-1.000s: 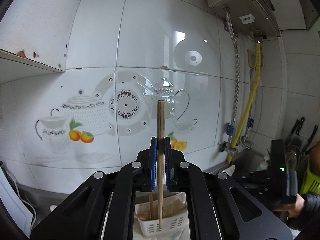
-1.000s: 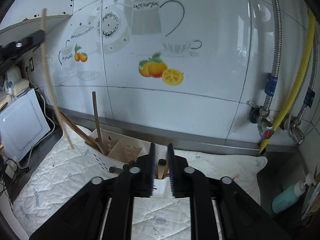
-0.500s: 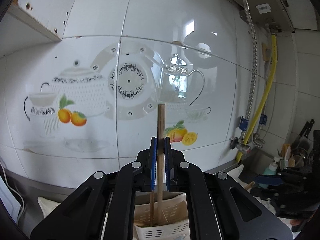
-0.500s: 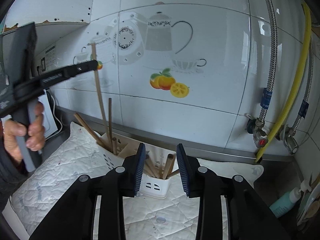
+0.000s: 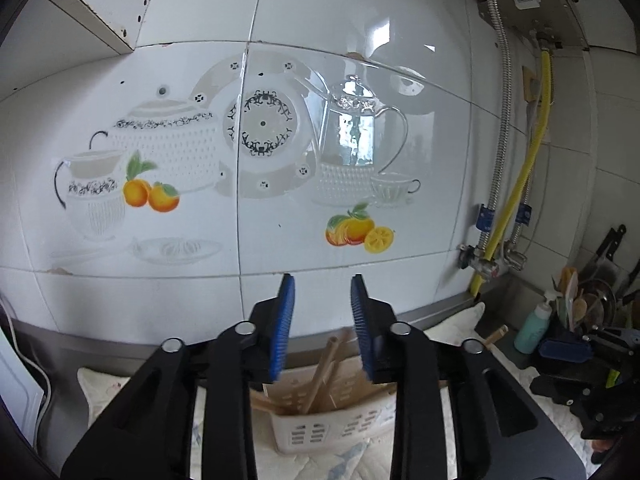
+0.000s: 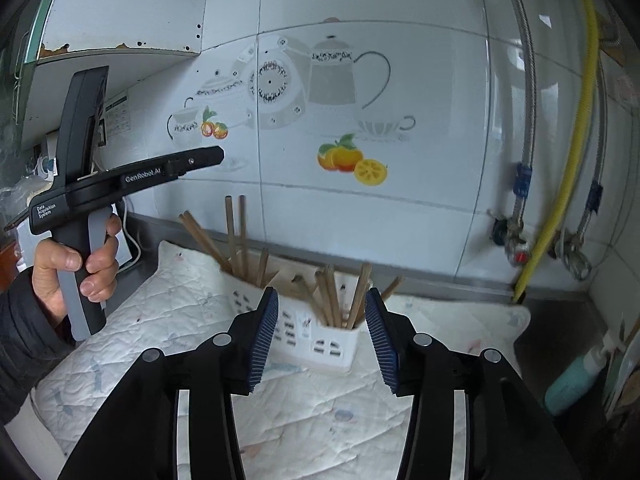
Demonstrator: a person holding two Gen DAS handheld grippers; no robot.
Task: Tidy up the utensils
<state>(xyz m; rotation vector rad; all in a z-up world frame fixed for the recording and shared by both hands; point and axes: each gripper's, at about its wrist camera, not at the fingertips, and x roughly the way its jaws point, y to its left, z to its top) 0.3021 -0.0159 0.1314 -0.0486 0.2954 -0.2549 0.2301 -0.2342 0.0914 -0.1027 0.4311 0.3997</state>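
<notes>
A white slotted plastic utensil caddy [image 6: 320, 340] stands on a quilted mat by the tiled wall; it also shows in the left wrist view [image 5: 320, 428]. Several wooden chopsticks [image 6: 234, 232] stand in its compartments, and they show in the left wrist view [image 5: 320, 372] too. My left gripper [image 5: 322, 312] is open and empty, held above the caddy; it shows from the side in the right wrist view [image 6: 172, 166]. My right gripper [image 6: 322, 328] is open and empty, just in front of the caddy.
The quilted mat [image 6: 168, 320] covers the counter. A yellow hose and metal pipes [image 6: 560, 184] run down the wall at right. A teal bottle [image 6: 572, 384] stands at the right edge. Knives and utensils [image 5: 592, 300] hang at far right.
My left gripper opened and let go of the chopstick, which now stands in the caddy. My right gripper opened wider and the caddy sits closer between its fingers.
</notes>
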